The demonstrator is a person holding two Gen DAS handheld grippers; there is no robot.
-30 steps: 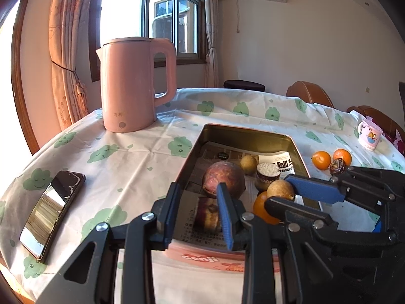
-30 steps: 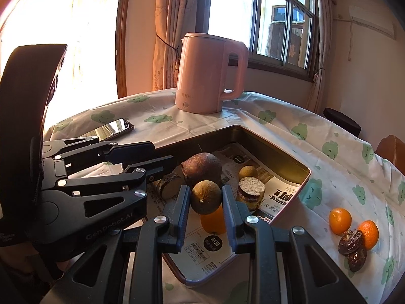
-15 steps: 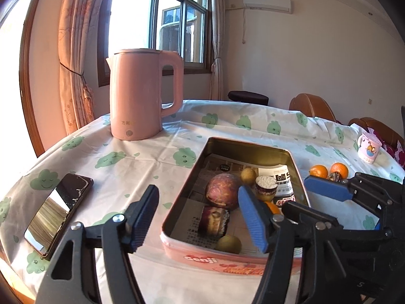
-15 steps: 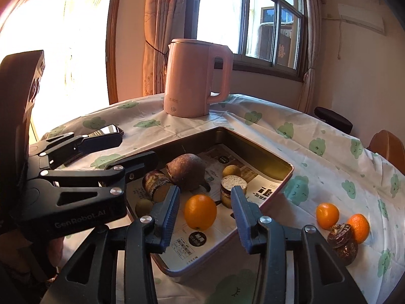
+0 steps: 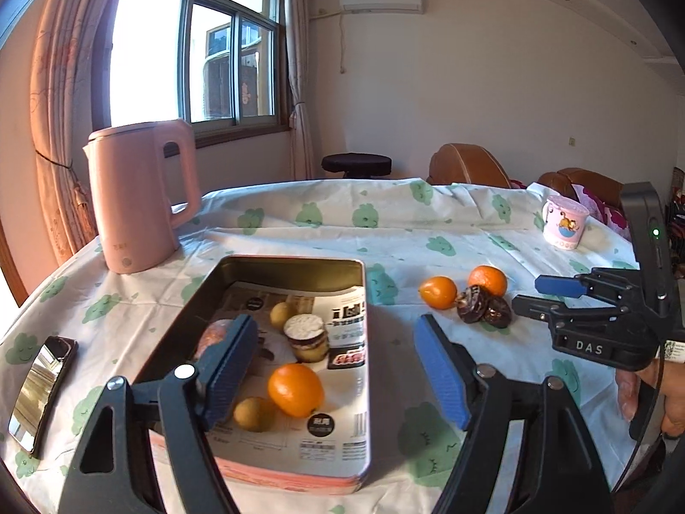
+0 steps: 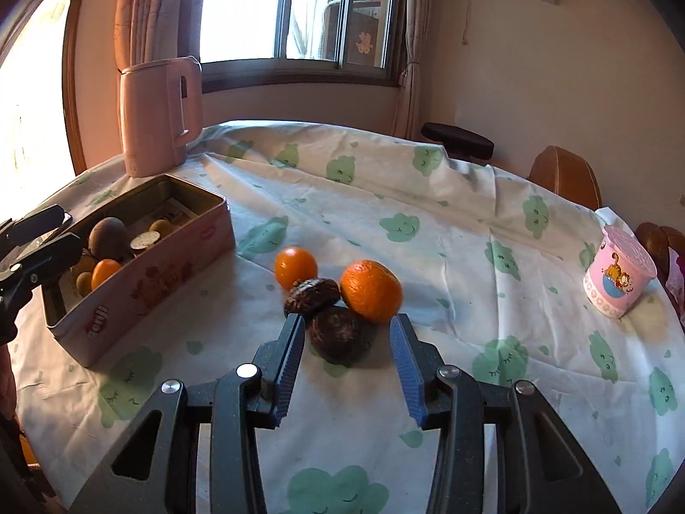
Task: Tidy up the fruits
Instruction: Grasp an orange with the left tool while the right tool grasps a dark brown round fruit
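A pink tin (image 5: 295, 265) lined with paper holds an orange (image 5: 295, 389), two small yellow-brown fruits (image 5: 252, 413), a white-topped cut piece (image 5: 306, 336) and a purple fruit half hidden by a finger. My left gripper (image 5: 334, 321) hovers at the tin's near end, its jaws opening with nothing held. On the cloth lie two oranges (image 6: 295, 267) (image 6: 370, 291) and two dark wrinkled fruits (image 6: 312, 295) (image 6: 338, 334). My right gripper (image 6: 346, 321) stands open over them. The nearer dark fruit sits between its tips, untouched by the pads.
A pink kettle (image 5: 137, 197) stands behind the tin at the left. A phone (image 5: 38, 389) lies near the table's left edge. A pink cup (image 6: 616, 278) stands at the far right. Brown chairs (image 6: 565, 175) and a dark stool (image 6: 458, 141) ring the table.
Both grippers have let go of fruit in the tin and opened. The left one has drawn back. The right one has swung right to the fruit lying on the cloth.
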